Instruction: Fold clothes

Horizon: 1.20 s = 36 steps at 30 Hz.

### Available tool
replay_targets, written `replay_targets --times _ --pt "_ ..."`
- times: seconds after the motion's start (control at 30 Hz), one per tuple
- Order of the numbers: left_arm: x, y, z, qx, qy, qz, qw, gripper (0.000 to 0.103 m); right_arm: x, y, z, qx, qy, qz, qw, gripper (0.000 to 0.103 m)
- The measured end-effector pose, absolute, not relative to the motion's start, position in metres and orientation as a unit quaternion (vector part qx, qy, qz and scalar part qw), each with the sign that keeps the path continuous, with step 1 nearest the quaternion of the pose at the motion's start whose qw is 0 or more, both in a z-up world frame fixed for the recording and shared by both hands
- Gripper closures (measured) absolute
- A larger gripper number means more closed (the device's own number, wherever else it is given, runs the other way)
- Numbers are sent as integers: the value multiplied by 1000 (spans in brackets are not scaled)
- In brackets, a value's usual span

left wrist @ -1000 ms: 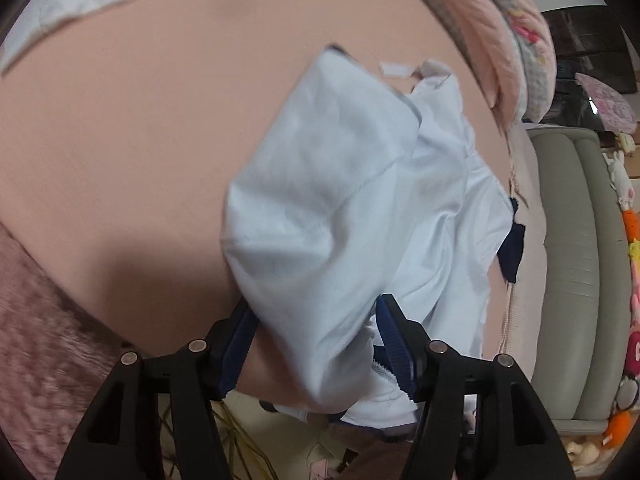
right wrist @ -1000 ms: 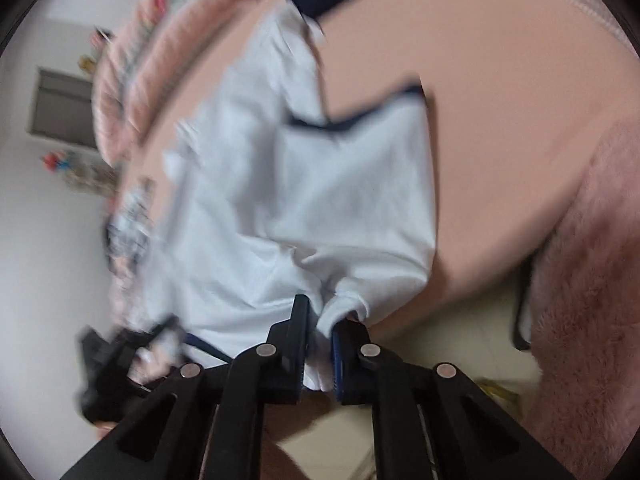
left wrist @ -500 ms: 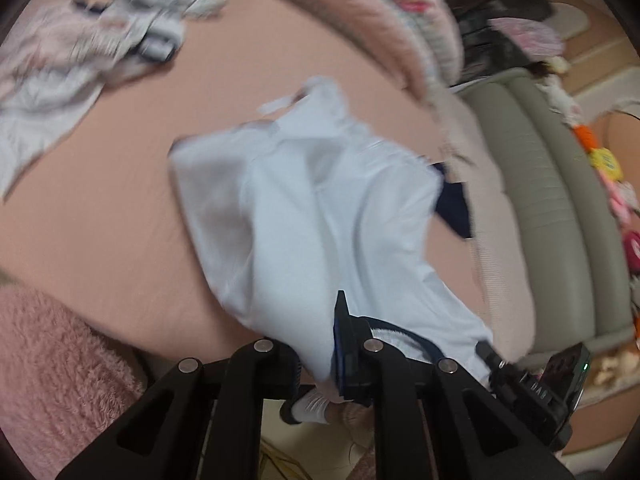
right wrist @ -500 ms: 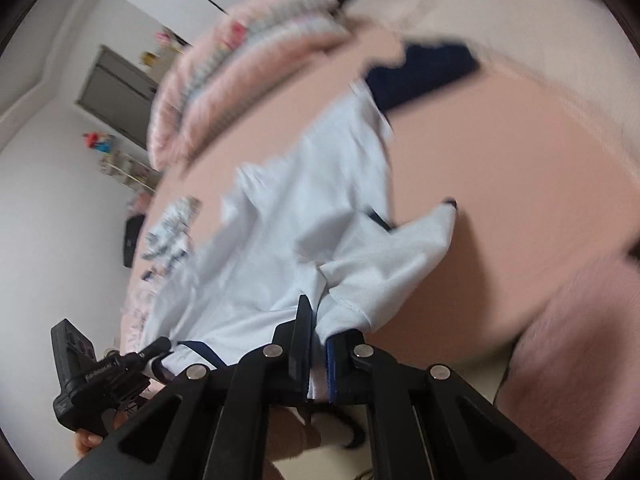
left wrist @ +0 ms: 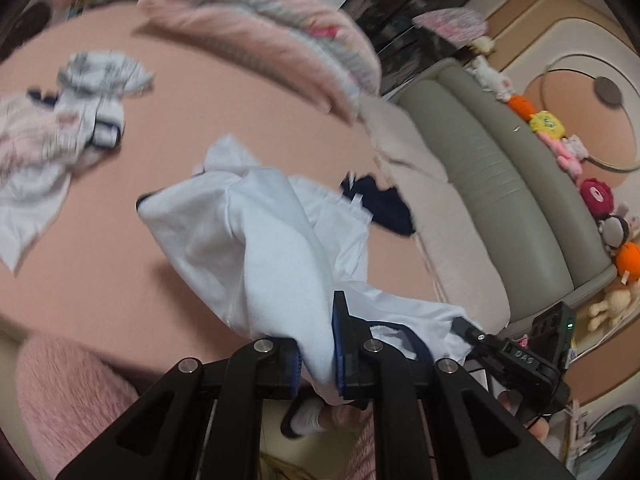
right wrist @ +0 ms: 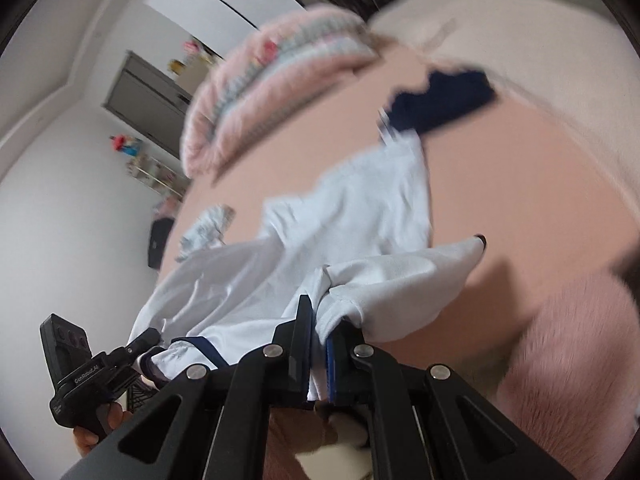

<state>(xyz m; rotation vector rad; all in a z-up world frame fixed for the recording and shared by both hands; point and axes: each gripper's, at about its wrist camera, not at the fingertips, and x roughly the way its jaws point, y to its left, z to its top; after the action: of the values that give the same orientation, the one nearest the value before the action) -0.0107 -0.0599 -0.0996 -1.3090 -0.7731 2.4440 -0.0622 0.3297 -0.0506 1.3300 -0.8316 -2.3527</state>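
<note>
While both views blur | left tool (left wrist: pixel 316 354) pinches white shirt (left wrist: pixel 256 248) | right tool (right wrist: pixel 318 354) likewise | hem probably hidden

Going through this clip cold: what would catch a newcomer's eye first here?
The white shirt, bunched and lifted off the pink bed, with both the left gripper and the right gripper clamped on its near edge. Next, the fluffy pink blanket rolled at the far side, and the row of plush toys along the grey-green headboard, on the right.
</note>
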Motion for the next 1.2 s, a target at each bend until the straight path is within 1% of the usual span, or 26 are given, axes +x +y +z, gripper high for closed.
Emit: replay_targets --times 0.1,0.2,0.3,0.33,0.37,0.43,0.47,0.5,0.6,0.67,0.7,0.87,0.9,0.93,1.0,1.07,1.1,1.13,1.2 --pt "-14 -64 -134 -486 -267 825 113 93 -82 329 -81 498 -287 -803 160 99" --pt "-45 -68 -189 -549 -252 792 85 93 -119 322 -110 532 -289 -779 162 99" --pt "-94 -63 -182 -563 -222 791 88 93 -176 304 -118 553 -278 -766 174 99" --pt "-111 -61 -179 -567 -212 791 90 94 -194 297 -101 540 -270 -776 182 99" --pt "-126 -59 -152 -547 -203 807 98 95 -211 291 -73 517 -259 -793 192 99" --pt "-145 -54 -62 -470 -184 854 123 95 -241 280 -9 463 -242 -826 214 99" --pt "-149 -51 -13 -425 -172 878 134 95 -248 277 39 418 -237 -847 228 99" --pt "-153 -49 35 -379 -160 900 145 95 -246 278 76 381 -234 -862 239 99" --pt "-133 -52 129 -275 -134 942 138 95 -227 283 164 287 -227 -892 263 99" --pt "-117 -62 120 -268 -148 944 123 95 -214 287 222 223 -222 -907 279 99" --pt "-109 -67 114 -266 -156 944 115 95 -209 289 221 222 -222 -908 277 99" --pt "-68 -95 80 -258 -196 943 74 95 -184 299 139 297 -226 -896 243 99" --pt "-71 -100 44 -298 -214 928 70 95 -179 301 122 311 -226 -892 236 99" --pt "-79 -103 -1 -347 -235 906 64 95 -178 302 90 343 -226 -886 217 99" --pt "-95 -109 -93 -444 -276 851 51 95 -186 304 -5 432 -224 -858 167 99" --pt "-106 -107 -168 -520 -266 811 26 95 -193 305 -84 508 -219 -824 126 99" --pt "-109 -104 -199 -552 -256 793 18 95 -195 305 -124 546 -217 -802 108 99" --pt "-108 -103 -223 -574 -254 779 13 95 -194 305 -147 568 -212 -789 98 99" --pt "-105 -104 -251 -599 -278 750 20 95 -188 303 -176 596 -199 -773 89 99"
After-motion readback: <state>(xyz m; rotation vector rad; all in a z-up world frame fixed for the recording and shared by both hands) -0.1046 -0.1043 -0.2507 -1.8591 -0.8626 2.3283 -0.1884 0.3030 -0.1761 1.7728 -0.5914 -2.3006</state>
